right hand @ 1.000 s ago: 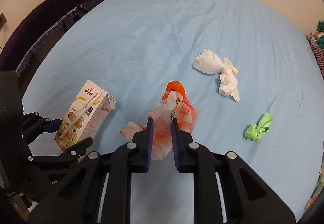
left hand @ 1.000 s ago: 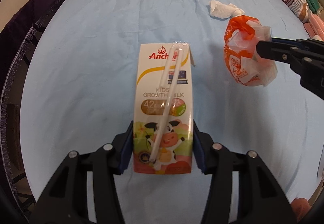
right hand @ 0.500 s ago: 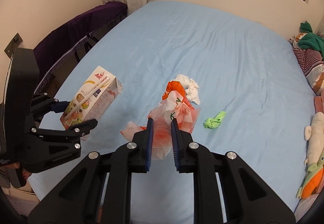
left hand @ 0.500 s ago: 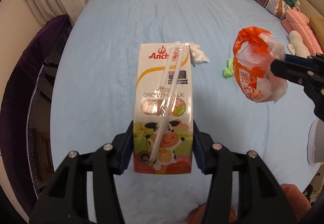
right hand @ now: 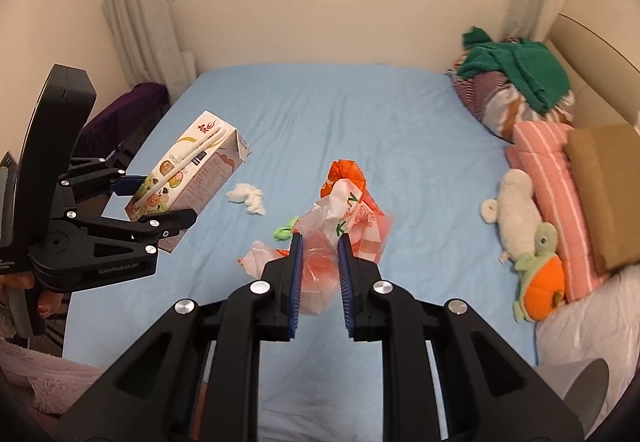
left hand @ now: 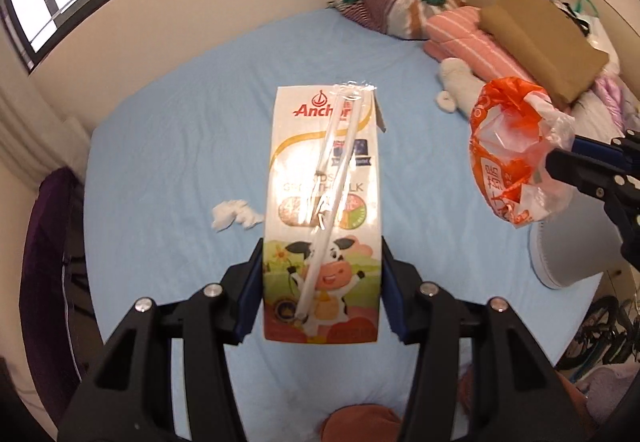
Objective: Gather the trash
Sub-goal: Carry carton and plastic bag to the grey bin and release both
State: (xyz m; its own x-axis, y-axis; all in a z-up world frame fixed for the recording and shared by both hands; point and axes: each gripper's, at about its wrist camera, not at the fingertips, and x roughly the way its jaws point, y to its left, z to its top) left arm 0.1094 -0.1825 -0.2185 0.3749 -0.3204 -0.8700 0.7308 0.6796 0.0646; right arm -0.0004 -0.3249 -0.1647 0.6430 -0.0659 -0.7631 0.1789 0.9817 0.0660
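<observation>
My left gripper (left hand: 322, 274) is shut on a white Anchor milk carton (left hand: 324, 202) with a wrapped straw on its face, held high above the blue bed. It also shows in the right wrist view (right hand: 188, 170). My right gripper (right hand: 320, 258) is shut on a crumpled orange and clear plastic bag (right hand: 344, 210), also lifted; the bag shows at the right of the left wrist view (left hand: 516, 150). A crumpled white tissue (right hand: 248, 196) and a small green wrapper (right hand: 285, 229) lie on the bed sheet (right hand: 320, 114).
A white bin (left hand: 560, 254) stands by the bed's right edge, its rim also at the lower right of the right wrist view (right hand: 588, 394). Pillows and clothes (right hand: 516, 82), a stuffed toy (right hand: 524, 226) and a brown box (right hand: 608, 190) line the bed's right side.
Both grippers rose well away from the bed with their loads and tilted up, so the window and walls came into view. The tissue and green wrapper stayed on the sheet.
</observation>
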